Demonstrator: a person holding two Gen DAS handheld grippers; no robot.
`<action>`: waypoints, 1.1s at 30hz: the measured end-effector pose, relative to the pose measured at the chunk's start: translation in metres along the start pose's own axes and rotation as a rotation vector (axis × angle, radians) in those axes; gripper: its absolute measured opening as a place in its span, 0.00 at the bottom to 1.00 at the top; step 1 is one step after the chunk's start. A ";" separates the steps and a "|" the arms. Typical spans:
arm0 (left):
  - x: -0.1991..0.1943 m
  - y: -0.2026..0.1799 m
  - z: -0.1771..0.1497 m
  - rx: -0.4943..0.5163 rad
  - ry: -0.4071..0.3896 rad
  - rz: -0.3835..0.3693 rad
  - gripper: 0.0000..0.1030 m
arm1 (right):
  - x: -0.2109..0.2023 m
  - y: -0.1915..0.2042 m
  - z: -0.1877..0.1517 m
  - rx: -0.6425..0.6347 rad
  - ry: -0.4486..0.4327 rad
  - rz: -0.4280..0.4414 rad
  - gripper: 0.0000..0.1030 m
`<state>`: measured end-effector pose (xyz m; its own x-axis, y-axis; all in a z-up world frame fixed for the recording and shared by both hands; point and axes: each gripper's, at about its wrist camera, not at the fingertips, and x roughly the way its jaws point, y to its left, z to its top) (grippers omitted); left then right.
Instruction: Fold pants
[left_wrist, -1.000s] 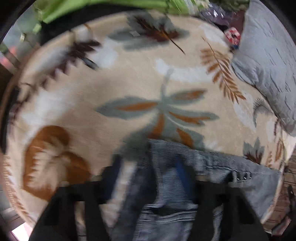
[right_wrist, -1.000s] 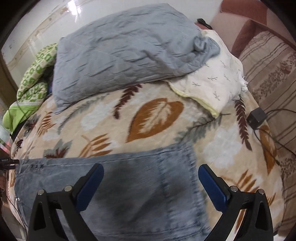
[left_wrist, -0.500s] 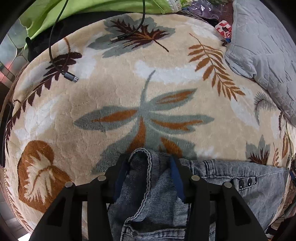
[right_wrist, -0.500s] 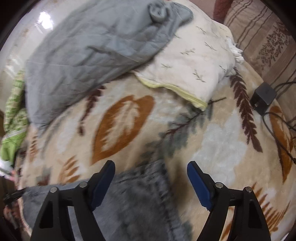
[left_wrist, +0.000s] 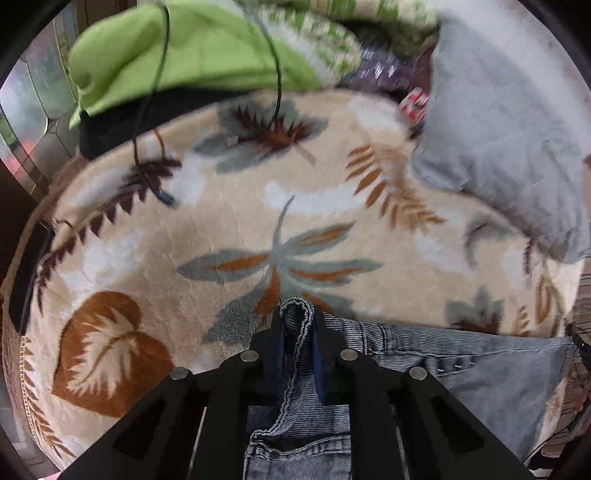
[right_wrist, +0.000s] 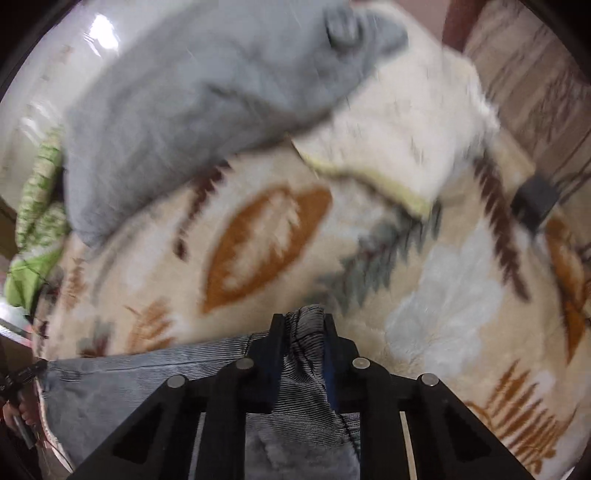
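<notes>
One grey quilt (left_wrist: 517, 122) beyond pants (left_wrist: 461, 369)

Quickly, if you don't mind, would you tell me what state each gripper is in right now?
Left gripper: shut on a bunched hem of the jeans.
Right gripper: shut on a bunched fold of the jeans.

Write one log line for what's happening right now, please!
step: fold pants | left gripper: shut on jeans | right gripper: shut on jeans | jeans: partly on blanket
</notes>
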<state>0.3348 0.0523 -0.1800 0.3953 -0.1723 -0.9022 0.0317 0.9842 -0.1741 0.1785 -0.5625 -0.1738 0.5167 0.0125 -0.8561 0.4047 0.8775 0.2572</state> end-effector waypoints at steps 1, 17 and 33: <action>-0.015 0.003 0.000 -0.003 -0.025 -0.022 0.12 | -0.019 0.007 0.003 -0.008 -0.035 0.018 0.18; -0.120 0.075 -0.178 0.040 -0.184 -0.208 0.12 | -0.143 -0.030 -0.154 0.018 -0.191 0.107 0.18; -0.117 0.115 -0.260 0.022 -0.137 -0.056 0.30 | -0.160 -0.106 -0.270 0.165 -0.118 0.060 0.61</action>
<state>0.0531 0.1750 -0.1971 0.5136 -0.2215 -0.8290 0.0766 0.9741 -0.2128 -0.1505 -0.5279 -0.1845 0.6248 -0.0026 -0.7808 0.4839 0.7861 0.3846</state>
